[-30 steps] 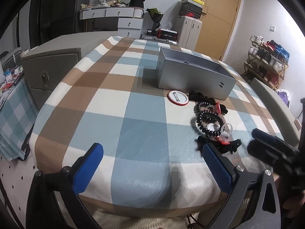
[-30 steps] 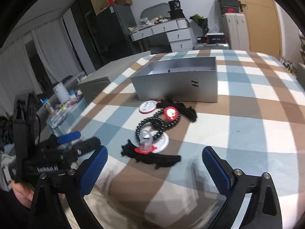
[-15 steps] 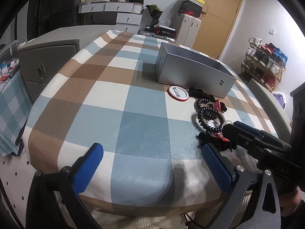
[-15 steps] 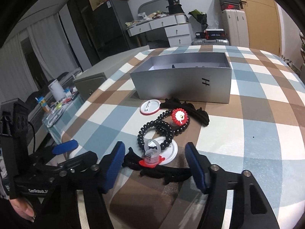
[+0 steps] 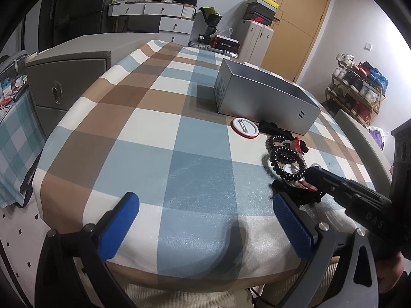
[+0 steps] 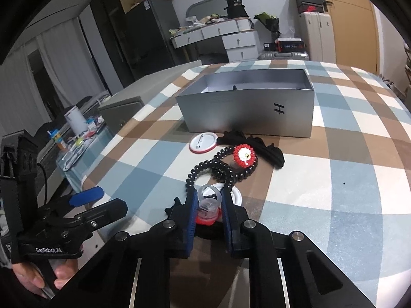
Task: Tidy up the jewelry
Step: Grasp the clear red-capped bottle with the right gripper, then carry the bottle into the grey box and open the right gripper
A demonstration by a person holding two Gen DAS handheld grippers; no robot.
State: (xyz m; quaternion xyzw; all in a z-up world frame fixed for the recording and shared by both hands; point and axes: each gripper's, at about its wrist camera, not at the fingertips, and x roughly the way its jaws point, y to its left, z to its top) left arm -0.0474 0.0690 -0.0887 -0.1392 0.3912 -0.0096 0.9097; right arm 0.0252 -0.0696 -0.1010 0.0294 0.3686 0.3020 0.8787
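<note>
Closing in from a wide spread half a second ago, the right gripper (image 6: 209, 205) now has its blue pads pressed against either side of a clear ring with a red base (image 6: 208, 206), low in the centre of the right wrist view. That ring sits on a black bow-like piece (image 6: 177, 206), just in front of a small white disc (image 6: 235, 196) and touching the near end of a black bead bracelet (image 6: 218, 170) that loops up toward a red beaded charm (image 6: 244, 155). Further up lie a second black fabric piece (image 6: 267, 148), a red-rimmed pin badge (image 6: 203, 141) and, behind them all, the open silver box (image 6: 246, 118) on the checked tablecloth (image 6: 346, 179).

The left gripper (image 5: 205, 220) hangs spread wide over bare cloth at the bottom of its own view, holding nothing, with the jewelry cluster off to its right.

The step in hand looks like the first pick: the ring is clamped but not visibly off the table. Next it should be lifted straight up, so the bracelet and bow are not dragged along, then carried up-frame over the box wall and released inside.
</note>
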